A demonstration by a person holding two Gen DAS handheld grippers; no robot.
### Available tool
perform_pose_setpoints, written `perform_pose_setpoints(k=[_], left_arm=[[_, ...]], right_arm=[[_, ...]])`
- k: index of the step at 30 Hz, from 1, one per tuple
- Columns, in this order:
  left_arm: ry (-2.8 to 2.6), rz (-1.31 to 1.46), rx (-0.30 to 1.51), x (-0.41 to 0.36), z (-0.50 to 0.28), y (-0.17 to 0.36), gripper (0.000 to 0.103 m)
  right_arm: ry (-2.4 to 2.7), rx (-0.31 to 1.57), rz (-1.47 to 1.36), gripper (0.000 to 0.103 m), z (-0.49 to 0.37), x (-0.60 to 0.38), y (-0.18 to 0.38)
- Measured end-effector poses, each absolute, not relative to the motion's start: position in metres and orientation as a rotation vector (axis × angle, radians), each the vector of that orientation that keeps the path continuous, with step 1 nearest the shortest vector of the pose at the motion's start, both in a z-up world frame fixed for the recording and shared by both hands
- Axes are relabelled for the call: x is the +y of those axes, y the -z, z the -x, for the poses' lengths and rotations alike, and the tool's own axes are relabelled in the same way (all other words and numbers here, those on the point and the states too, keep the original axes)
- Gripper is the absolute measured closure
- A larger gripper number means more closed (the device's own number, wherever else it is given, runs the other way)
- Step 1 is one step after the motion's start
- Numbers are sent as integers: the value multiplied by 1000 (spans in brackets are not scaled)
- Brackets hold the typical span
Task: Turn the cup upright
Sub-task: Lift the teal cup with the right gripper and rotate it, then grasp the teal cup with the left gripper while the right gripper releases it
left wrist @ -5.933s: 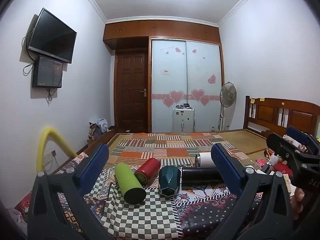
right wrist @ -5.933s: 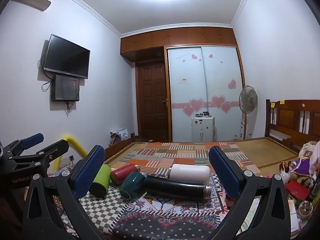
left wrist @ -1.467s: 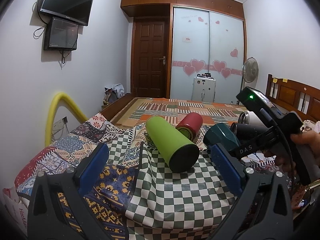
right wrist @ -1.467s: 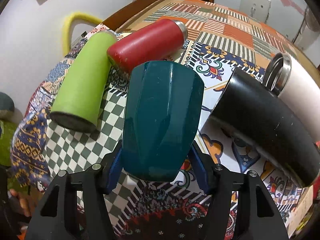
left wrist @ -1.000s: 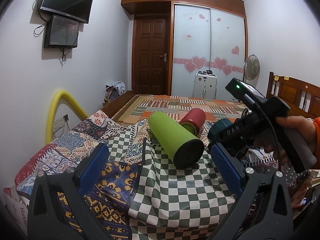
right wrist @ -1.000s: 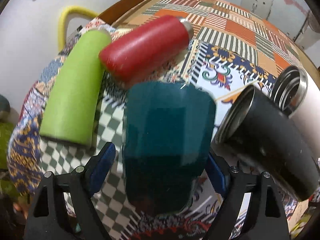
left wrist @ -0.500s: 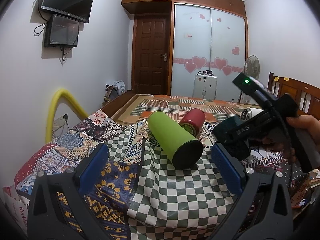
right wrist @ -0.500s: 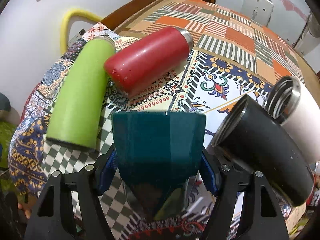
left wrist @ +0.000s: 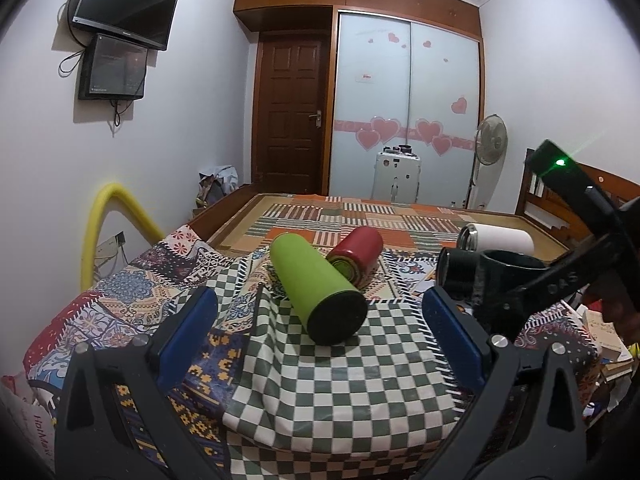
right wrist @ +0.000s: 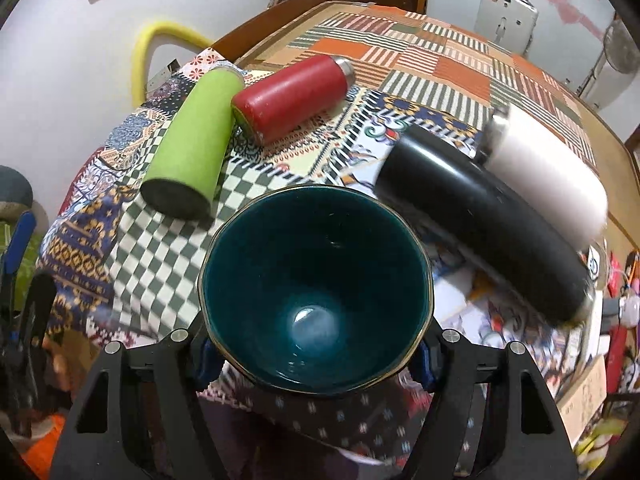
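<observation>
The right tool (right wrist: pixel 316 350) pinches the teal cup (right wrist: pixel 316 288) by its lower wall, mouth facing the camera, so the flip looks nearly complete; the next move calls for lowering it base-first onto the patterned cloth (right wrist: pixel 168 256) and letting go gently. The cup is glossy dark teal, faceted, with a thin pale rim. The left tool (left wrist: pixel 320 328) hovers spread and idle. At 10 o'clock lies the green bottle (right wrist: pixel 192 140), at 2 o'clock the black flask (right wrist: pixel 480 216).
</observation>
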State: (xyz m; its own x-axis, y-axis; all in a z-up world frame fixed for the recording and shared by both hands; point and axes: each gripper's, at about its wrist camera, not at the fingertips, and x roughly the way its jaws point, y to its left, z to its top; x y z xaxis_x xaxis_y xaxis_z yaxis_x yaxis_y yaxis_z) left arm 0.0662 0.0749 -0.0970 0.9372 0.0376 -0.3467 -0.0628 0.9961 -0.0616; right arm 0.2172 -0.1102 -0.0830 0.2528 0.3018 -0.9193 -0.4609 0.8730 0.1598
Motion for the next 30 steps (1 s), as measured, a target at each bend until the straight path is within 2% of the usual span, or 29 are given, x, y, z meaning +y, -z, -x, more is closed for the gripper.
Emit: perform_pose_setpoints(k=[14,25,30], left_arm=[[-27,53,358,55,-64,97,0],[-51,71,385,62,-75,104,0],[-59,63,399,62,-79,109,0]], right_arm=[[-521,1270,179,34,-186,-130,96],[-546,1238,138,34,-212,-115,110],[-560,1283,103,34,-227,-106,132]])
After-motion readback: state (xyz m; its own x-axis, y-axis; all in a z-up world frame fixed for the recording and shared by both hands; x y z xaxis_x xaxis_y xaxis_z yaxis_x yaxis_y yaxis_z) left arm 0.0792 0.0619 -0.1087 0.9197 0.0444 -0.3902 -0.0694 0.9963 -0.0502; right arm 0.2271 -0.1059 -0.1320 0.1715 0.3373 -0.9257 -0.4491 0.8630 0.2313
